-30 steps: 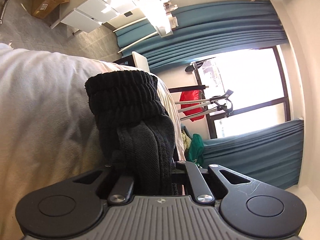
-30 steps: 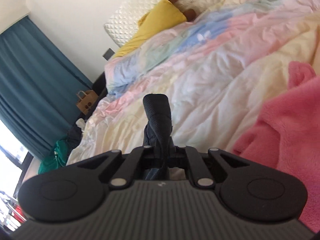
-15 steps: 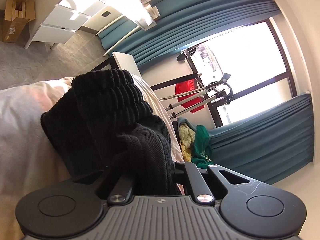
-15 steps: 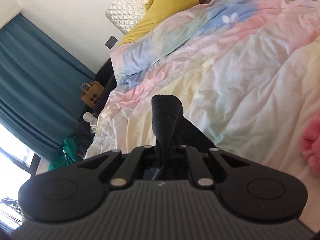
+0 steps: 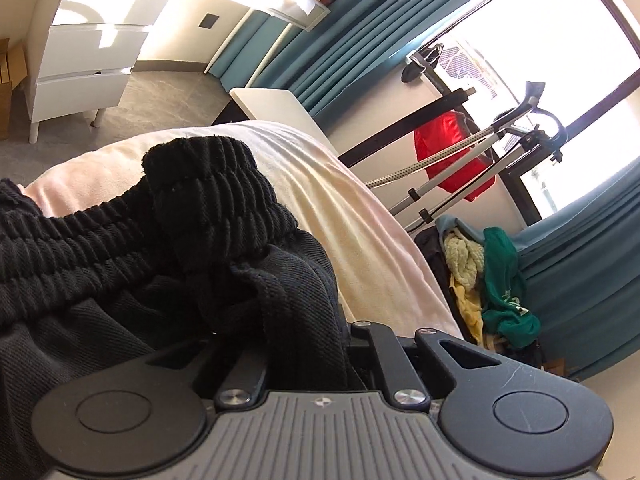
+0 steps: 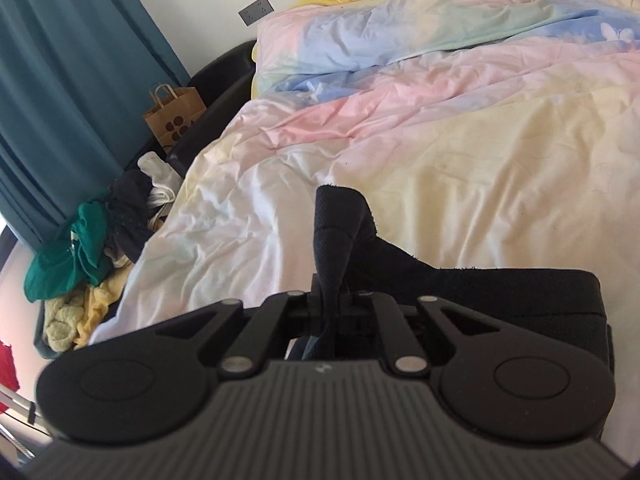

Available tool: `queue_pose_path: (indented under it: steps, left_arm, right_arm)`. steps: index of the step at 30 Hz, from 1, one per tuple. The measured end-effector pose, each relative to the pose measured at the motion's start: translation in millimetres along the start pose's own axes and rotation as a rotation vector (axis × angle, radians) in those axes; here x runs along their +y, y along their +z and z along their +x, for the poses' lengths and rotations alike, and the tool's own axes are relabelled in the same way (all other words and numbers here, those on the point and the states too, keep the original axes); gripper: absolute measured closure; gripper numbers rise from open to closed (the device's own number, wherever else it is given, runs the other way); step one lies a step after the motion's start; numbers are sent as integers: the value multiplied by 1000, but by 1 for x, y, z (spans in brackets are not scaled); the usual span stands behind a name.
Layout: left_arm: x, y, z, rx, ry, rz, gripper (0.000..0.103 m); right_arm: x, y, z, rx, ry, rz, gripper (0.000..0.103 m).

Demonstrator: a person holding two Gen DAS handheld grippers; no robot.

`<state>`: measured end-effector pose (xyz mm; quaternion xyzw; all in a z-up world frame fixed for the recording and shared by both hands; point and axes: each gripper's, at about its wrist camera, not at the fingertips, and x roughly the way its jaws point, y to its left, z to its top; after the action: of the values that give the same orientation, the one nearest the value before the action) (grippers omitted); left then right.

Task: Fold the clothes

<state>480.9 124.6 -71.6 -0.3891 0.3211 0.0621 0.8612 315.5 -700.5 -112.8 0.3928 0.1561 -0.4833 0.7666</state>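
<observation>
While the black garment (image 5: 168, 264) lies partly on the pastel duvet (image 6: 480, 152), it is gripped at two places, one by each tool. It looks like a pair of shorts or trousers, because a ribbed elastic waistband (image 5: 208, 184) shows in the left wrist view, but I cannot be sure of the kind from these close pictures. In that view the waistband runs from the left edge toward the middle and rises just ahead of the left gripper (image 5: 304, 356), whose jaws are clamped on a thick bunch of the black fabric between them. In the right wrist view a narrow fold of the same dark cloth stands up between the closed jaws of the right gripper (image 6: 332, 312), and a flat, already doubled part of the garment (image 6: 512, 292) stretches away to the right of this tool, resting on the duvet.

So the long axis of the cloth seems to go sideways between the two tools, not forward from them. Neither hand is clearly nearer; both are at the fabric itself. I judge that the next move depends on this: the two held edges must travel together, parallel, so that the fold lands straight on the bed.

Beyond the bed, a heap of green and yellow clothes (image 6: 76, 264) lies on the floor near the teal curtains (image 6: 72, 80).
</observation>
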Motion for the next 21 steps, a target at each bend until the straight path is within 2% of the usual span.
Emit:
queue_pose_path:
  steps: [3,6,9,11,13,14,16,17,18,21]
  left_arm:
    - [4,-1,27,36,35,2,93]
    - [8,-3,29,56,20,7,91]
    - [22,-3,9,72,-19,20,83]
    - [28,-4,-11,86,-35,38,81]
    - [31,-7,-37,99,-63,66,72]
    - [33,-9,-51,103,-84,73,63]
    - [39,-13,-81,108,-133,79,53]
    - [44,-17,-98,103,-151,78,43]
    - [50,-21,-117,96,-166,77,34]
    - [66,-36,-157,85,-202,58,21]
  right_arm:
    - [0,-17,33,35,-62,-25,96]
    - [-4,-26,44,39,-60,-27,94]
    - [-8,-24,39,49,-17,-46,89]
    - [-20,-15,33,110,66,-15,76]
    - [-33,-6,21,169,147,22,68]
    - [-40,-2,13,192,179,36,62]
    - [-58,5,-11,186,212,45,52]
    - [-67,8,-24,184,228,51,47]
    - [-77,11,-36,182,243,56,47]
    - [-114,14,-65,208,264,95,47]
